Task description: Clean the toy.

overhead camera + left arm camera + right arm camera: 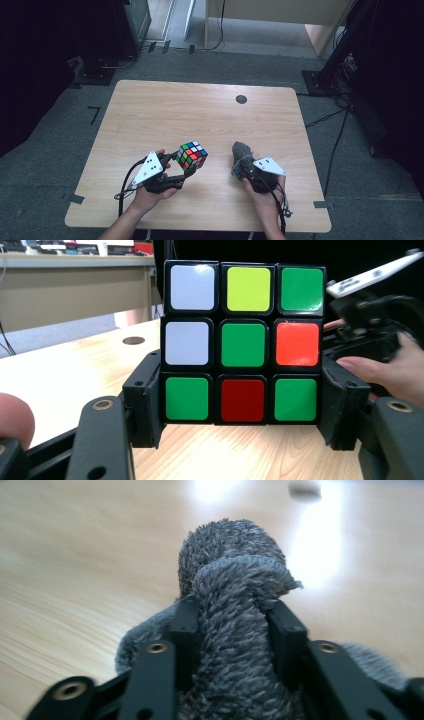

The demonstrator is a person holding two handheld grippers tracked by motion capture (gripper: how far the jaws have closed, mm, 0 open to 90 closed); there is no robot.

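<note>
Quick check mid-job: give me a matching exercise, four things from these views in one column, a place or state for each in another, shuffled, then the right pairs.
1. puzzle cube
2. grey cloth
3. dark round mark
4. left gripper

A. between the right gripper's jaws
B. far on the table, untouched
C. shut on a thing
D. multicoloured, held clear of the tabletop

Pairs: 1-D, 2-A, 3-B, 4-C

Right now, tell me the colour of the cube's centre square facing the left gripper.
Green, clearest in the left gripper view: cube.
</note>
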